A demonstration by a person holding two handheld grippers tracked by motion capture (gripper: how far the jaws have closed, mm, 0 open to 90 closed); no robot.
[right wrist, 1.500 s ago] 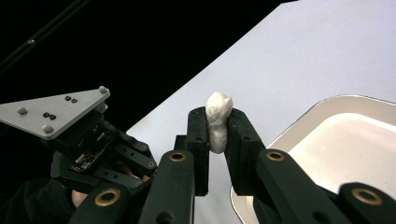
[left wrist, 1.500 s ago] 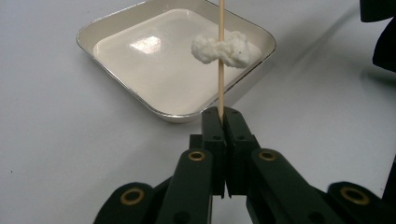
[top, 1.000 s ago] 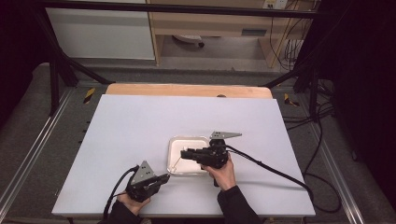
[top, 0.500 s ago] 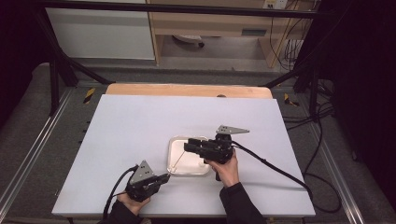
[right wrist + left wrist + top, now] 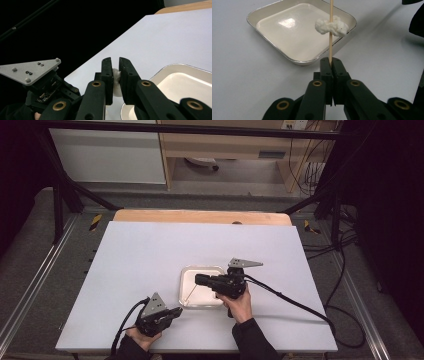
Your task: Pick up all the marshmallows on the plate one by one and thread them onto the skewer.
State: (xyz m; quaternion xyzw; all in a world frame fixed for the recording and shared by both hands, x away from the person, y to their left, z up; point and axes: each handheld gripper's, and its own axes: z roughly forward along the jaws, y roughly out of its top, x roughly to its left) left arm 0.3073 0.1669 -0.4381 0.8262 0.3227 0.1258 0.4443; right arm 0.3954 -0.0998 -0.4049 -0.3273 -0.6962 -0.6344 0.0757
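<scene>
A: The white lump (image 5: 332,25) is sitting partway up the wooden skewer (image 5: 330,37), over the near corner of the metal tray (image 5: 299,58); the skewer's long axis is running away from the left gripper (image 5: 330,61), from its tips toward the tray.

B: And the left gripper is holding it how?

A: Its jaws are pressed together on the skewer's near end; in the high view that gripper (image 5: 170,312) is resting near the table's front edge, just beside the tray's (image 5: 186,302) near left corner.

B: So the right gripper is the one working the lump?

A: It looks that way; the right gripper (image 5: 115,72) is pinching the white lump (image 5: 116,75) between its pads, the jaws having just been closing with the lump between them; in the high view it (image 5: 200,280) is lying level over the tray, pointing left, crosswise to the skewer (image 5: 189,293).

B: Then the coming move turns on that axis?

A: Probably; the lump would have to be slid along the skewer, away from the left gripper and off the far tip, so the right hand (image 5: 241,304) would be pulling over the tray.

B: Room for that?

A: Plenty; the white table (image 5: 150,250) is lying bare beyond the tray, and its edges are well apart from both grippers except the front one.
</scene>
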